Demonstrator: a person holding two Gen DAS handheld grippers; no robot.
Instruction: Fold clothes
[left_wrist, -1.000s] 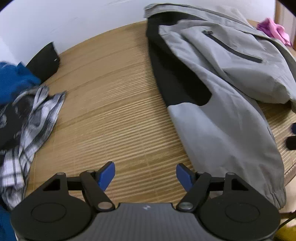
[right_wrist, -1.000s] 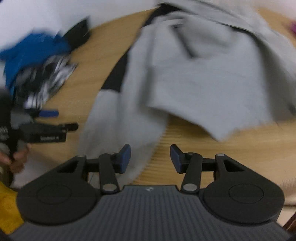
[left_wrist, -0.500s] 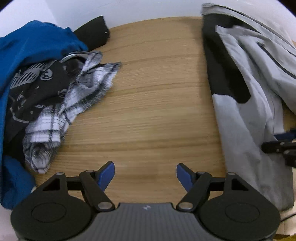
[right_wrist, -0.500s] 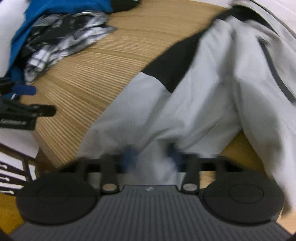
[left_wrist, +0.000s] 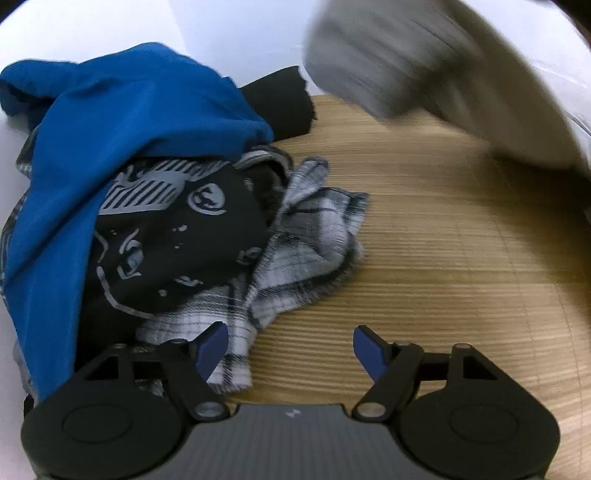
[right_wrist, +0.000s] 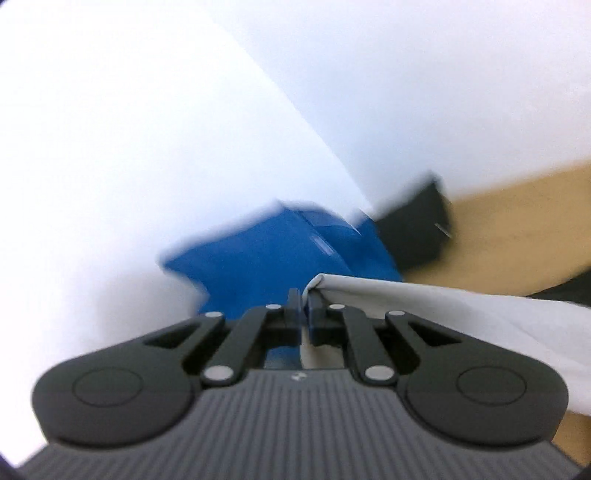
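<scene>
My right gripper (right_wrist: 303, 301) is shut on an edge of the grey jacket (right_wrist: 424, 314), whose pale cloth trails off to the right and is lifted off the table. In the left wrist view the same jacket (left_wrist: 388, 70) is a blurred grey mass raised at the top right. My left gripper (left_wrist: 290, 350) is open with nothing between its fingers, low over the wooden table (left_wrist: 443, 258). Its left finger is beside a black-and-white plaid cloth (left_wrist: 295, 258). That cloth lies in a pile with a black printed shirt (left_wrist: 177, 236) and a blue garment (left_wrist: 122, 133).
A black garment (left_wrist: 284, 107) lies behind the pile against the white wall (left_wrist: 240, 29). In the right wrist view the blue garment (right_wrist: 273, 258) and the black garment (right_wrist: 417, 225) show ahead of the fingers, with bare wood (right_wrist: 517, 214) to the right.
The right gripper closed on the jacket's edge and swung up and left, lifting the cloth. The left gripper moved left, from the jacket over to the clothes pile, still open.
</scene>
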